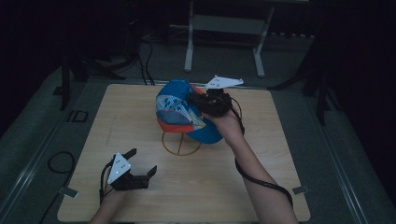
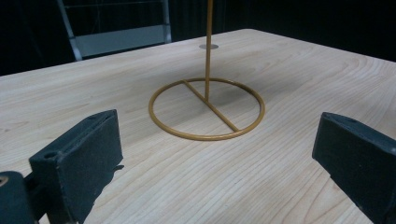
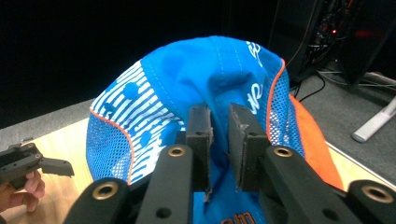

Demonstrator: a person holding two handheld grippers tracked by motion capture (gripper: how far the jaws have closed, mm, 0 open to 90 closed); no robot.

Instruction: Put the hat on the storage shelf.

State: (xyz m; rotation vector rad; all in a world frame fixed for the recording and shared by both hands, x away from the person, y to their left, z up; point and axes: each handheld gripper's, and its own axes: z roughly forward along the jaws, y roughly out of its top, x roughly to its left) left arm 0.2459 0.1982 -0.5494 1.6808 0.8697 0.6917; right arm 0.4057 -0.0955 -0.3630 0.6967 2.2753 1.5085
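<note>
The right gripper point(image 3: 219, 149) sits at the crown of the blue cap point(image 1: 187, 112), jaws slightly parted with fabric between them, seemingly letting it settle on the gold wire stand point(image 2: 207, 108). The left gripper point(image 1: 140, 169) rests wide open and empty on the table point(image 1: 233, 186), leaving room.

This is looking like a lab or recording studio rather than a home. A square light-wood counter point(image 1: 196, 186) is standing alone on grey carpet point(image 1: 299, 56) in a darkened room. Beyond the counter, black cables point(image 1: 144, 60) are trailing across the floor beside the grey metal legs of a frame point(image 1: 224, 28), and dark stands point(image 1: 65, 79) are flanking the counter's far corners.
</note>
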